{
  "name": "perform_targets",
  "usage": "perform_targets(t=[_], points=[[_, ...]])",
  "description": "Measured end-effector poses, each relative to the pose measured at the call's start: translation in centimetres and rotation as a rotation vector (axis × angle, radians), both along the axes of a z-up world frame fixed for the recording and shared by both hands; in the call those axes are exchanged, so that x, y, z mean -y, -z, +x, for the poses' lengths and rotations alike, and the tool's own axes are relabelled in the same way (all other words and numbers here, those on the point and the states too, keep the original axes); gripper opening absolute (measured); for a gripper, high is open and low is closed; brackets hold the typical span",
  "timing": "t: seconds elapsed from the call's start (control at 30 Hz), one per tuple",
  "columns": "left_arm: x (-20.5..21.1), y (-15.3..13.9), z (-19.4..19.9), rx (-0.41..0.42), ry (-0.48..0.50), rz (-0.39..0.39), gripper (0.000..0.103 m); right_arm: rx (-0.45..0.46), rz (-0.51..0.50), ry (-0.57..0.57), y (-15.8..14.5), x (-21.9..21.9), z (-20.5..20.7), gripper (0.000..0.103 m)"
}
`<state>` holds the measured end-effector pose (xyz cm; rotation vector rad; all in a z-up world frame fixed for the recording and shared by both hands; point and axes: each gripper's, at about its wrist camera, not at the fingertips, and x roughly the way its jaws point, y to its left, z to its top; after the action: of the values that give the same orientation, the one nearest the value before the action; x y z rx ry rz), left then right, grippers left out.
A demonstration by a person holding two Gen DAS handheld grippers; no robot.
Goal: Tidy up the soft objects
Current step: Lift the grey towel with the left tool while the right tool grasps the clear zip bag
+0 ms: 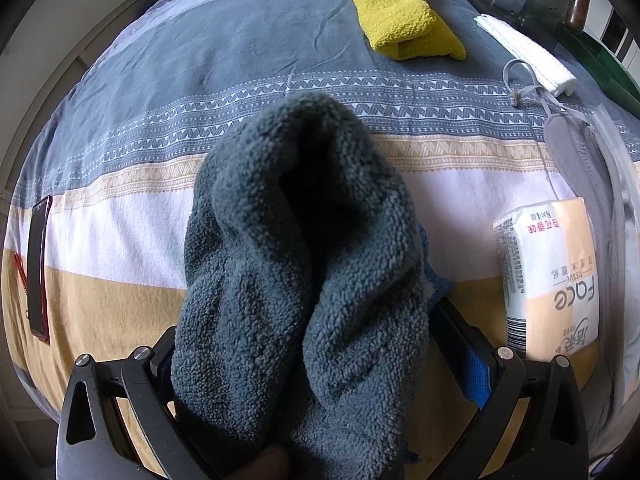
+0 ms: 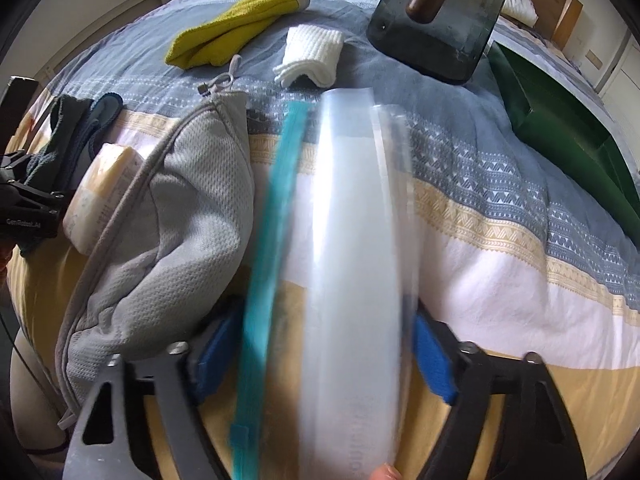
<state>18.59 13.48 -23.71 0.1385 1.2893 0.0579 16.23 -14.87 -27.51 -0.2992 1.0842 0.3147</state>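
On a striped bedspread (image 1: 120,232), the left gripper (image 1: 320,360) is clamping a grey fleece cloth (image 1: 304,264) beside the tissue pack (image 1: 548,280), while the right gripper (image 2: 316,356), w/ jaws apart, is straddling a clear zip bag (image 2: 352,240), probably opening it for packing.

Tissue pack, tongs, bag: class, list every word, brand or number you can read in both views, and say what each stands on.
"Face" and "TISSUE": on the tissue pack, seen upside down in the left wrist view.
Red and grey Chinese print with a barcode: same pack, too small to read surely.
"GenRobot.AI": on the left tongs, faint.
Faint lettering on the clear zip bag: too blurred to read.
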Motion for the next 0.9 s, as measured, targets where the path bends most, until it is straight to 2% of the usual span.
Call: perform_targets(t=[0.03, 0.17, 0.2, 0.23, 0.27, 0.3, 0.33, 0.4, 0.5, 0.6, 0.73, 0.9], points=[[0.0, 0.0, 0.2, 0.000, 0.001, 0.001, 0.102, 0.002, 0.002, -0.001, -0.1, 0.0, 0.0, 0.063], [0.5, -0.1, -0.2, 0.011, 0.011, 0.003, 0.100, 0.020, 0.007, -0.001, -0.7, 0.4, -0.3, 0.030], [0.6, -0.2, -0.3, 0.015, 0.017, -0.002, 0.095, 0.022, 0.011, 0.001, -0.9, 0.5, -0.3, 0.019], [1.0, -0.3, -0.5, 0.019, 0.028, -0.007, 0.092, 0.025, 0.014, 0.005, -1.1, 0.7, -0.2, 0.015], [1.2, -0.5, -0.5, 0.022, 0.038, -0.008, 0.084, 0.025, 0.018, 0.007, -1.1, 0.8, -0.2, 0.010], [1.5, -0.7, -0.5, 0.027, 0.051, -0.007, 0.075, 0.023, 0.024, 0.011, -1.3, 1.0, -0.2, 0.008], [1.8, -0.9, -0.7, 0.030, 0.057, -0.006, 0.070, 0.022, 0.026, 0.013, -1.3, 1.0, -0.2, 0.007], [2.1, -1.3, -0.7, 0.036, 0.059, 0.015, 0.044, 0.026, 0.025, 0.016, -1.5, 1.0, -0.3, 0.005], [2.0, -1.7, -0.4, 0.035, 0.051, 0.025, 0.031, 0.038, 0.022, 0.023, -1.9, 0.9, -0.4, 0.003], [1.9, -2.5, -0.5, 0.045, 0.051, 0.038, 0.026, 0.048, 0.027, 0.029, -2.5, 0.9, -0.7, 0.003], [1.9, -3.6, -1.0, 0.060, 0.050, 0.041, 0.025, 0.073, 0.038, 0.031, -3.7, 1.2, -1.4, 0.002], [2.0, -5.7, -2.6, 0.100, 0.038, 0.053, 0.025, 0.117, 0.087, 0.024, -6.9, 1.8, -2.7, 0.002]])
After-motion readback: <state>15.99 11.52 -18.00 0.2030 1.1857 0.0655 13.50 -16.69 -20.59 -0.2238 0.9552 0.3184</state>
